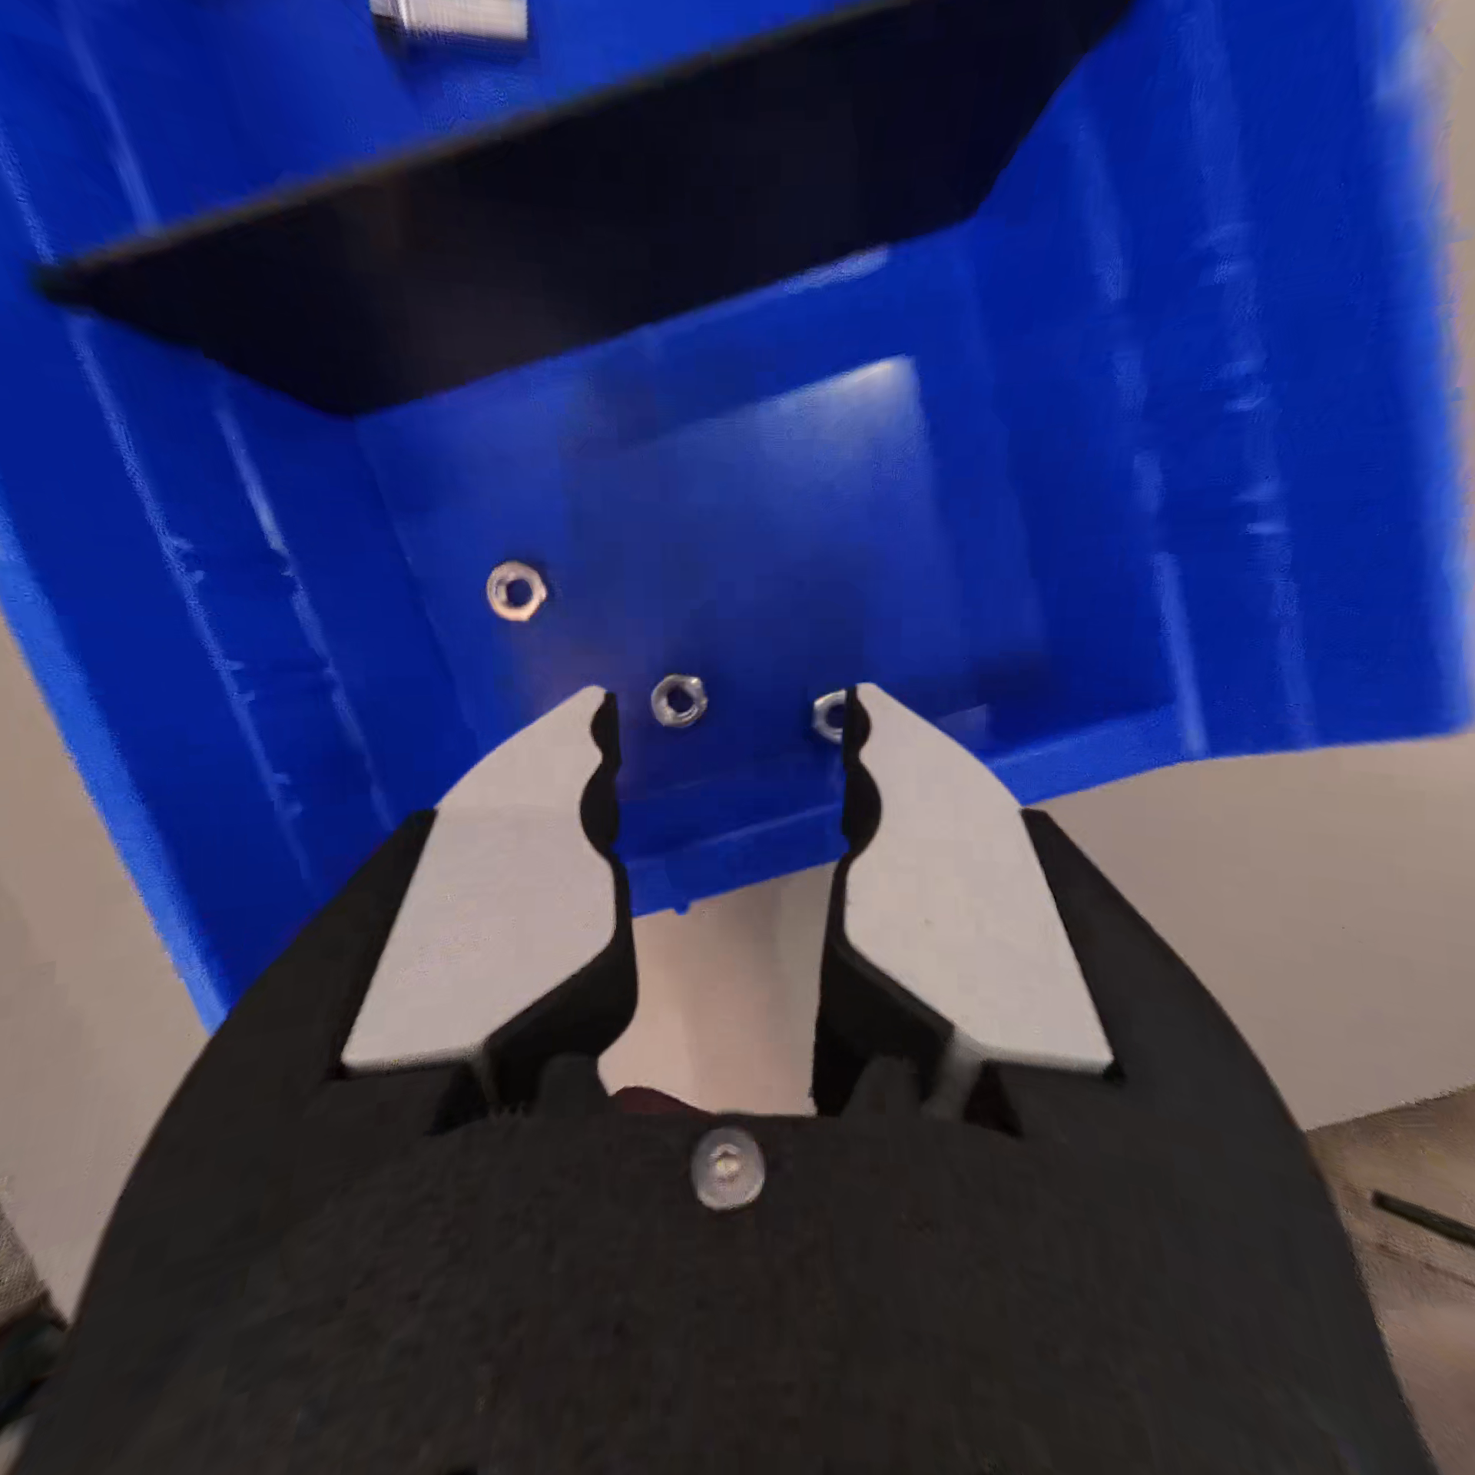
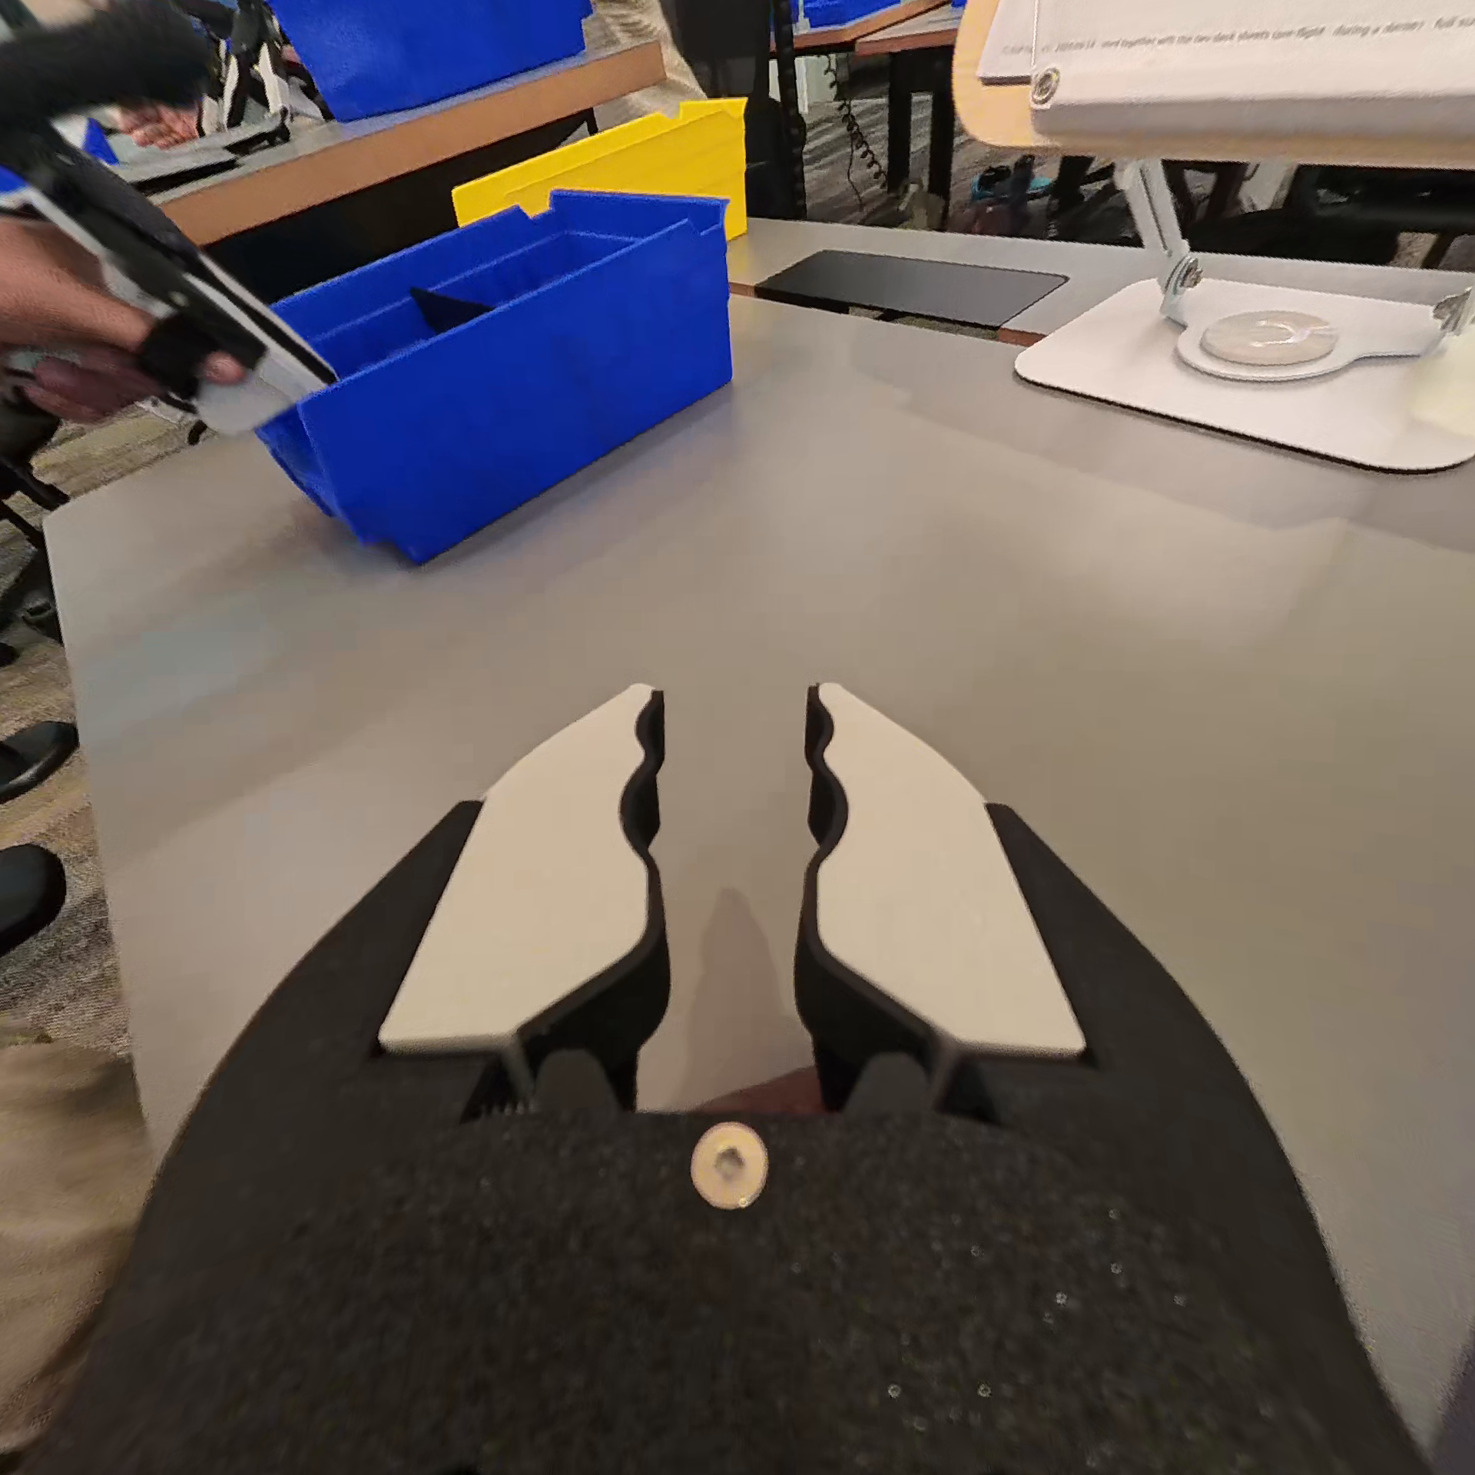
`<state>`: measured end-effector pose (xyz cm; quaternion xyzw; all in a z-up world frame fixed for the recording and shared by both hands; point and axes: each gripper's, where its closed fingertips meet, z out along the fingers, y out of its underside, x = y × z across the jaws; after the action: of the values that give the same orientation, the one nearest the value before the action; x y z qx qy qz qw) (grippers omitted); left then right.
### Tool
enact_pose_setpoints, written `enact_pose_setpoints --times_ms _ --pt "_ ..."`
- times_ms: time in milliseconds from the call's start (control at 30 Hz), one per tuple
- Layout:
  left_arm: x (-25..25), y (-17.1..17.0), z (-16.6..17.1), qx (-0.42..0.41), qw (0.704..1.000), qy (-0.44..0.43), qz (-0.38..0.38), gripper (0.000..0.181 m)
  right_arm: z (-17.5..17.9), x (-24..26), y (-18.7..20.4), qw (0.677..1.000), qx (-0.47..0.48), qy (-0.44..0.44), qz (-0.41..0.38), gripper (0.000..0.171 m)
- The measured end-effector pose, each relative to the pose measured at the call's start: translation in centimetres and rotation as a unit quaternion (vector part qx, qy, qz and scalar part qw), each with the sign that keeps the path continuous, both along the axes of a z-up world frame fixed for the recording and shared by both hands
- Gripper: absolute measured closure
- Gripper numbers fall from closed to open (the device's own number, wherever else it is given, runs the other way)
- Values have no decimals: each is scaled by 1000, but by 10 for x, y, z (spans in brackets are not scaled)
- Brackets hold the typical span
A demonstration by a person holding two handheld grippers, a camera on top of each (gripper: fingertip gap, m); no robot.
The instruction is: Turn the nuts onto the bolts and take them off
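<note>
Fig. Left gripper (image 1: 730,702) over the front compartment of the blue bin (image 1: 1197,479), jaws apart, nothing held; judged to be lining up on a nut, which would explain the spread fingers and the steep downward aim. Middle nut (image 1: 678,701) lies flat on the bin floor betw. the fingertips. Right-hand nut (image 1: 828,714) sits just beside the right fingertip, partly hidden by it. Third nut (image 1: 516,590) lies apart, toward the left wall. Count: 3 nuts, all flat, hole up. No bolts can be made out; a blurred metallic item (image 1: 455,20) beyond the black divider (image 1: 559,263) can't be identified.

Right gripper (image 2: 734,706) low over the bare grey table (image 2: 1038,599), jaws also apart & empty; presumably parked clear so as not to crowd the bin. From this side the left gripper (image 2: 239,375), in the person's hand (image 2: 72,319), dips into the bin's near end.

Also on the table: 1 yellow bin (image 2: 638,175) behind the blue one, 1 black pad (image 2: 910,286), 1 white stand (image 2: 1245,375).
</note>
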<state>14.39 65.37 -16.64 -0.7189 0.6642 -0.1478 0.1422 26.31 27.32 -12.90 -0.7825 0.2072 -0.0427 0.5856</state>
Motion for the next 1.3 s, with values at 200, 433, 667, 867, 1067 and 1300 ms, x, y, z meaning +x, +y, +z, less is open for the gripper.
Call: enact_pose_setpoints --times_ms 200,433,667,867,1067,1300 --pt "-4 18 -30 -16 996 84 28 132 1 4 -5 1000 18 16 6 139" --pt "-20 12 -39 -21 972 232 -13 131 3 11 -13 1000 21 18 4 139" --pt "-14 20 -46 -10 954 297 -28 138 5 9 -19 999 30 22 4 140" --pt "-1 15 -52 -34 960 278 -27 170 5 11 -22 999 30 24 6 140" --pt "0 16 -52 -23 961 274 -40 181 6 10 -22 999 27 19 5 143" --pt "5 14 -26 -45 974 219 -42 181 9 10 -23 1000 23 9 2 144"
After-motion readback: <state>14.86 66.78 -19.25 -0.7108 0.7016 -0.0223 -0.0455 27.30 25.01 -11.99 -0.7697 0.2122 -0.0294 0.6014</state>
